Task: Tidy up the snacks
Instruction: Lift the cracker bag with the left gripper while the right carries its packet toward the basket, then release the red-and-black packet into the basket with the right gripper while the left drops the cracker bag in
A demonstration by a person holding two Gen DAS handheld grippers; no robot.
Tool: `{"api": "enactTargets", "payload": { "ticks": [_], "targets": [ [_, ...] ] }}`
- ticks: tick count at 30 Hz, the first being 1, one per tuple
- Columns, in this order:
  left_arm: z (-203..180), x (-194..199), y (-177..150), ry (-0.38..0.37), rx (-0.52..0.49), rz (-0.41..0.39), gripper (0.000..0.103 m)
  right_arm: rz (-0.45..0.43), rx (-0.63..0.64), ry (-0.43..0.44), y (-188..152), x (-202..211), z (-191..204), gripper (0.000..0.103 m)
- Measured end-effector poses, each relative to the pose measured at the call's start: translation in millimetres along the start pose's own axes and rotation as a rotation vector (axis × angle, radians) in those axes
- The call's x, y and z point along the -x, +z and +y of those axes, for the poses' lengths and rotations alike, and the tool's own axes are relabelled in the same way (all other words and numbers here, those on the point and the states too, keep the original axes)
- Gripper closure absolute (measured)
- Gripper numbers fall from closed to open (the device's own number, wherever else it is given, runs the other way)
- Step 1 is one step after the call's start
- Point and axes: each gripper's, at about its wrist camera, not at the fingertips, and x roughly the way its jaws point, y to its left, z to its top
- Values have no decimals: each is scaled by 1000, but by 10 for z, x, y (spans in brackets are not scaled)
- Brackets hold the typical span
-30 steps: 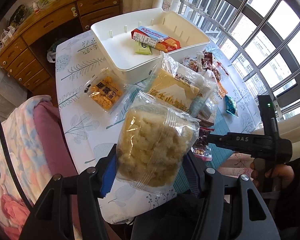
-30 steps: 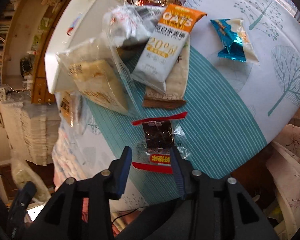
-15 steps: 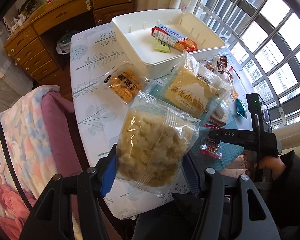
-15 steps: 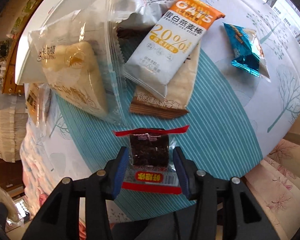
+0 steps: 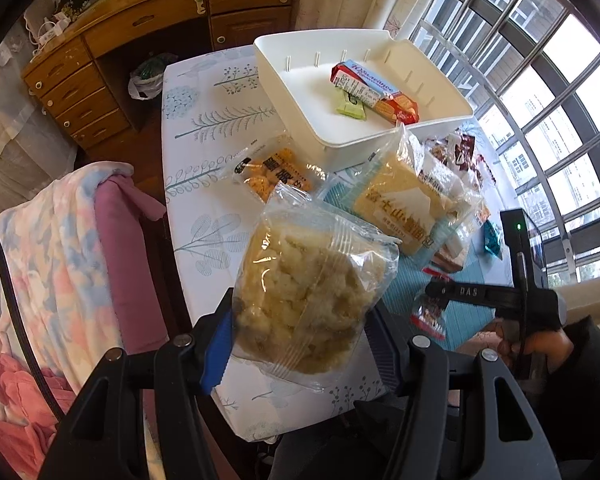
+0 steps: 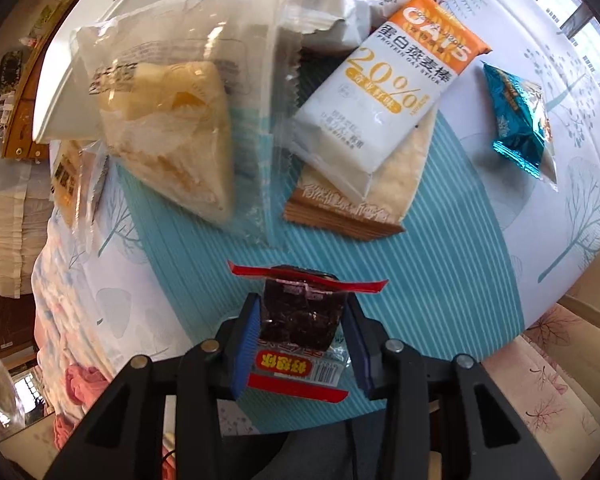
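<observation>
Snacks: left gripper [image 5: 298,338] pinches a clear pastry bag [image 5: 308,300]; right gripper [image 6: 302,344] is closing, seemingly gripping a red-edged packet [image 6: 300,320].

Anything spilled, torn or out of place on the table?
No spills or tears visible. Oddest part: most snacks lie heaped beside the bin, the oat bar overlapping a brown packet, while the bin holds only a biscuit pack and a green packet.
</observation>
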Motion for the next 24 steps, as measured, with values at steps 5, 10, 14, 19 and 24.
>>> {"api": "enactTargets", "payload": {
  "ticks": [5, 10, 14, 19, 24],
  "targets": [
    [-89, -28, 188, -8, 17, -19, 44, 56, 82, 65, -37, 146, 211, 62],
    [-231, -29, 396, -18, 21, -51, 44, 32, 214, 123, -28, 467, 461, 62],
    [-344, -4, 566, -20, 31, -81, 44, -45, 317, 183, 92, 829, 607, 62],
    [-479, 69, 805, -36, 51, -145, 44, -167, 410, 229, 302, 1256, 711, 62],
    [-599, 122, 1000, -68, 80, -227, 44, -283, 493, 258, 518, 1547, 752, 62]
  ]
}}
